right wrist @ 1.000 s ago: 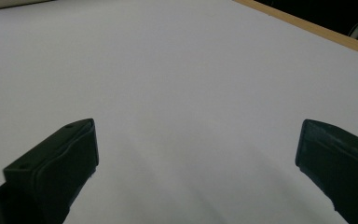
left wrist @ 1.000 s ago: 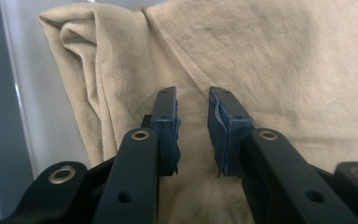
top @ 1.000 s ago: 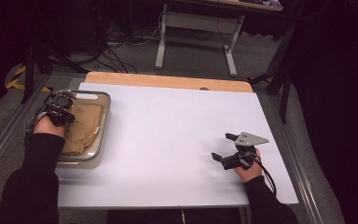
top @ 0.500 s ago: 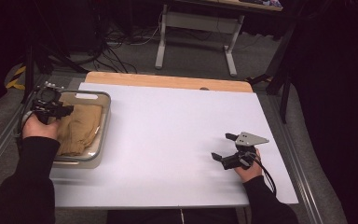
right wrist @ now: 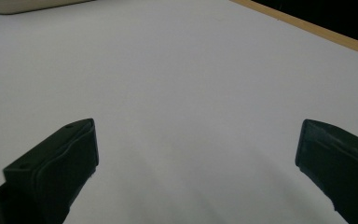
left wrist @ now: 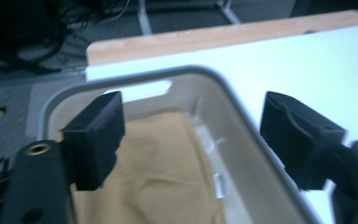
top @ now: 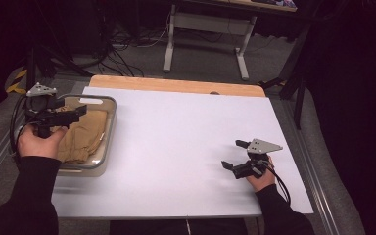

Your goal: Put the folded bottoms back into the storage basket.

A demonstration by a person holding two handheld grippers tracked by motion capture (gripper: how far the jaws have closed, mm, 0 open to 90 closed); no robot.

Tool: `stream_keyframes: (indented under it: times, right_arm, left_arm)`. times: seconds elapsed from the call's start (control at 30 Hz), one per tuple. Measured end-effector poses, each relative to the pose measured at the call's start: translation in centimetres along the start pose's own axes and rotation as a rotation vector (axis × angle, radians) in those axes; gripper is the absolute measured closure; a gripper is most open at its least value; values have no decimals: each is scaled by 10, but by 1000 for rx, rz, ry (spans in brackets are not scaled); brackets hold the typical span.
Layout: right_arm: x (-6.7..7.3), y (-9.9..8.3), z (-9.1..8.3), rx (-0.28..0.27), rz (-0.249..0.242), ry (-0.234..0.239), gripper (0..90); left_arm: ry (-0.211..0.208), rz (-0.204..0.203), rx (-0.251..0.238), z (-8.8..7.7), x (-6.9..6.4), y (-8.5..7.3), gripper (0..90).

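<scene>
Tan cloth (top: 81, 137) lay crumpled inside a clear plastic bin (top: 108, 134) at the left edge of the white tabletop (top: 176, 147) in the high view. The left gripper (top: 76, 113) hung over the bin, above the cloth and not touching it, held level with its jaws pointing toward the table's middle. The right gripper (top: 232, 154) rested low over the white surface near the right front corner, well apart from the bin, its jaws spread with nothing between them.

From the left gripper view, the left gripper (left wrist: 191, 135) had its two black jaws standing wide; they had just been opening, and they held nothing. Below them the cloth (left wrist: 163, 172) sat in the bin (left wrist: 242, 121), a small white label on it near the bin's wall.

From the right gripper view, the right gripper (right wrist: 196, 154) was released, its jaws far apart over the bare tabletop (right wrist: 177, 70), with a corner of the bin (right wrist: 32, 4) at the top left edge.
</scene>
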State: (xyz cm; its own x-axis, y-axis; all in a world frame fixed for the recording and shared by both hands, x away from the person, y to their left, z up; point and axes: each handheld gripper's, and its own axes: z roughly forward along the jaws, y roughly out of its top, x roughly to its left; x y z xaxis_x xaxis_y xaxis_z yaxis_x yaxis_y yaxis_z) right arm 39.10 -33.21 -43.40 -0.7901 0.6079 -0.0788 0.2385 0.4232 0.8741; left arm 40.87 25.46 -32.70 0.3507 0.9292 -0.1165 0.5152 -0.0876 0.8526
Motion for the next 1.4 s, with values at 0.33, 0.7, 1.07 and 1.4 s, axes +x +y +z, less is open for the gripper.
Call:
stream_keyframes:
  times: [0.33,0.7,1.07,1.4]
  right_arm:
    - [0,0,0,-4,4,3,0]
    - [0,0,-2,-22,6,9,0]
    - [1,0,-3,-31,1,13,0]
    - [1,0,-4,-42,-6,35,0]
  left_arm:
    - [-82,116,-55,-13,-43,-1,109]
    - [-250,133,-138,-8,-82,-13,62]
    - [-389,233,-148,19,-120,-26,28]
    - [-472,285,-118,50,-149,-42,28]
